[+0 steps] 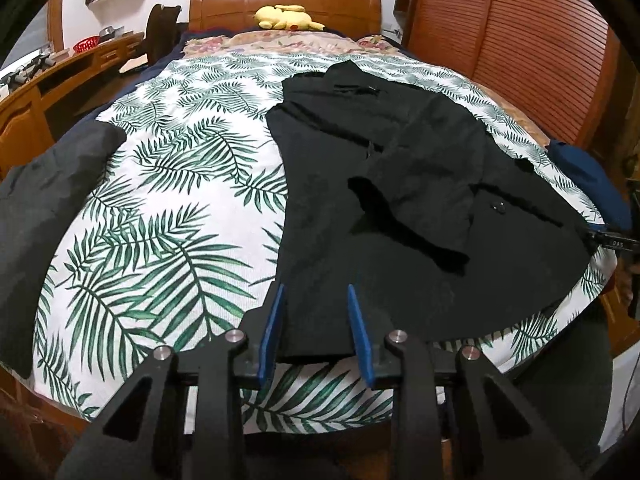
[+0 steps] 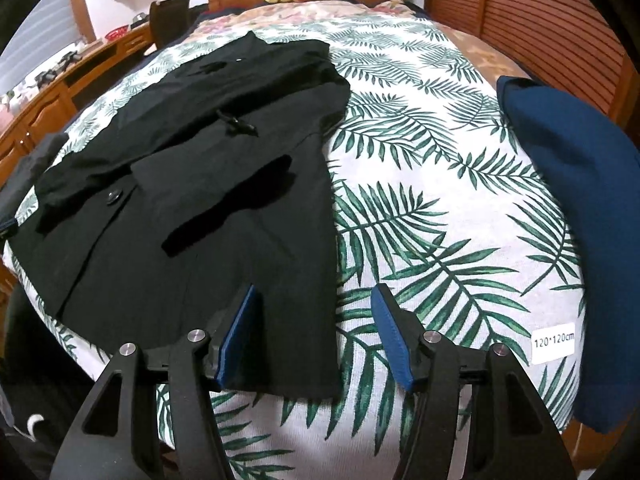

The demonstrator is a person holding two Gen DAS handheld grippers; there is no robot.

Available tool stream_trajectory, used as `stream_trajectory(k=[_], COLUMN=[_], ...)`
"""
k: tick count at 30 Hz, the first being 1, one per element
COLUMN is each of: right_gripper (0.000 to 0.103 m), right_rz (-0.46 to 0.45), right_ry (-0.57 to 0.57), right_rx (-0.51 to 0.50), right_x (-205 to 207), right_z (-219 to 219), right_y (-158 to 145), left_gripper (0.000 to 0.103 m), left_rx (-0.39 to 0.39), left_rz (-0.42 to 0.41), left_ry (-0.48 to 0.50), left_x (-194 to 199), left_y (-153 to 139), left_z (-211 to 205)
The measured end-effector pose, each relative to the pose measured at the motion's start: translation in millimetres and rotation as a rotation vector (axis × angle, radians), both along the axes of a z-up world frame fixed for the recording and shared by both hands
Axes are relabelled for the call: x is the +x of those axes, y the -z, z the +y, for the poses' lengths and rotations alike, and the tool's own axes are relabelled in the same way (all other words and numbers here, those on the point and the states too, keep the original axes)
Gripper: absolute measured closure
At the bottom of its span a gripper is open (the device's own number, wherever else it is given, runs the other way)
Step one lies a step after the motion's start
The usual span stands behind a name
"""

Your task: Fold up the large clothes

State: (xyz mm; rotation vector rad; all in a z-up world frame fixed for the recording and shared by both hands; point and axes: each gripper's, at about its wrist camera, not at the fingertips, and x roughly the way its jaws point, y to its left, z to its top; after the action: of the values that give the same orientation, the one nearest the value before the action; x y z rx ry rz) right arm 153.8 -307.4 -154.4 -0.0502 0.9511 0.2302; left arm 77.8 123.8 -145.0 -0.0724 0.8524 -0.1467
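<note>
Black coat point(image 1: 400, 184) lies flat on our palm-leaf bedspread point(image 1: 168, 200), its hem between the parted jaws of both left hand-held gripper point(image 1: 316, 292) and right hand-held gripper point(image 2: 316, 296), seemingly ungripped.

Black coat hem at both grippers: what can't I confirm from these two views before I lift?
- Left gripper: whether its pads touch the black coat; the linkage hides the hem.
- Right gripper: jaws open astride the coat's corner; the fingers hide any contact.
- Dark grey garment: cut off by the left-wrist picture's edge.
- Blue garment: folds unreadable, cut off at the right-wrist picture's edge.
</note>
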Motion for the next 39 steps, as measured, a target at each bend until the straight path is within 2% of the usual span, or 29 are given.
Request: stream_trajectory(k=[4, 17, 18, 19, 20, 22, 23, 25, 27, 33, 35, 39], right_gripper=[0.04, 0.04, 0.043, 0.046, 0.048, 0.058, 0.062, 0.083, 0.09, 0.095, 0.095, 0.095], right_rz=[-0.006, -0.013, -0.018, -0.021, -0.022, -0.026, -0.028, -0.034, -0.041, -0.138, -0.158, -0.152], right_ry=[0.002, -0.021, -0.029, -0.036, -0.04, -0.054, -0.057, -0.065, -0.078, -0.082, -0.083, -0.089], right_rx=[0.011, 0.01, 0.001, -0.004, -0.006, -0.013, -0.02, -0.02, 0.009, 0.073, 0.074, 0.031], right_x=[0.9, -10.0, -10.8, -11.8, -11.6, -13.0, -13.6, -14.3, -15.7, -23.0, -23.6, -20.7], right_z=[1.0, 6.8, 9.5, 11.9, 13.0, 16.9, 18.2, 19.5, 20.5, 25.8, 30.0, 39.6], right_y=[2.7, 1.4, 1.4, 1.5, 1.6, 1.3, 0.3, -3.3, -8.8, -41.4, -50.7, -52.0], left_gripper=[0.072, 0.073, 0.074, 0.082, 0.085, 0.099, 0.102, 0.103, 0.103, 0.103, 0.103, 0.103], left_rx=[-0.034, -0.03, -0.034, -0.033, -0.024, -0.018, -0.025, -0.043, -0.042, -0.035, -0.037, -0.038], left_rz=[0.016, 0.003, 0.001, 0.0, -0.002, -0.008, -0.013, -0.035, -0.069, -0.199, -0.198, -0.135], left_ry=[-0.011, -0.016, -0.014, -0.015, -0.019, -0.018, -0.016, -0.012, -0.018, -0.004, 0.014, 0.048], left_x=[-1.3, -5.6, -5.9, -6.2, -6.8, -7.9, -8.8, -12.8, -18.3, -41.5, -43.8, -37.7], left_y=[6.5, 10.8, 11.0, 10.9, 10.5, 8.3, 5.9, -2.3, -13.4, -63.8, -68.4, -60.5], left_z=[5.0, 3.7, 4.2, 4.0, 3.7, 3.2, 3.7, 4.9, 4.9, 7.2, 7.4, 5.6])
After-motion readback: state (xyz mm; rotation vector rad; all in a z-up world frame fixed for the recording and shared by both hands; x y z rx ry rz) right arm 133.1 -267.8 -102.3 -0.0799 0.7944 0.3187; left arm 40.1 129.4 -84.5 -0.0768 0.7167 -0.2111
